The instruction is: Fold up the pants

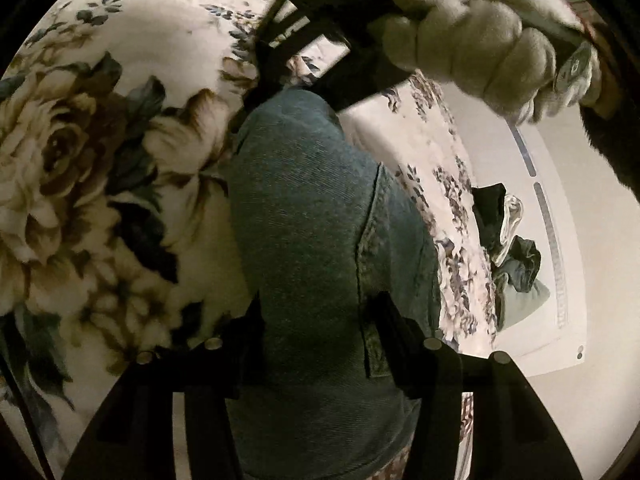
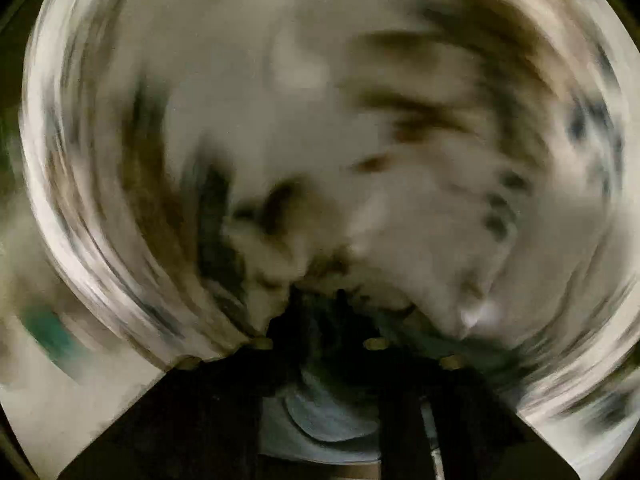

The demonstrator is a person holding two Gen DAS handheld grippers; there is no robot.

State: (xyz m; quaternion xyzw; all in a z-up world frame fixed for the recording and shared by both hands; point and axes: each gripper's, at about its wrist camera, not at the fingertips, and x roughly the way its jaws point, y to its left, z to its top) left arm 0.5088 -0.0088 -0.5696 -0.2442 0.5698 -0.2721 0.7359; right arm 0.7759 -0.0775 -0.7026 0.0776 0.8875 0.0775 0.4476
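Observation:
A folded bundle of blue denim pants [image 1: 304, 208] runs up the middle of the left wrist view over a floral bedspread [image 1: 80, 140]. My left gripper [image 1: 316, 336] is closed on its near end, with denim filling the gap between the two black fingers. At the far end of the pants a gloved hand [image 1: 480, 40] holds my right gripper [image 1: 292, 76], pointing down onto the cloth. The right wrist view is smeared by motion. There my right gripper [image 2: 340, 296] has its fingertips together, and bluish cloth [image 2: 328, 412] shows in the throat behind them.
The bedspread [image 2: 320, 100] fills the blurred right wrist view. In the left wrist view a heap of dark and pale clothes [image 1: 508, 248] lies past the bed's right edge. A pale surface with a dashed stripe [image 1: 556, 240] lies beyond.

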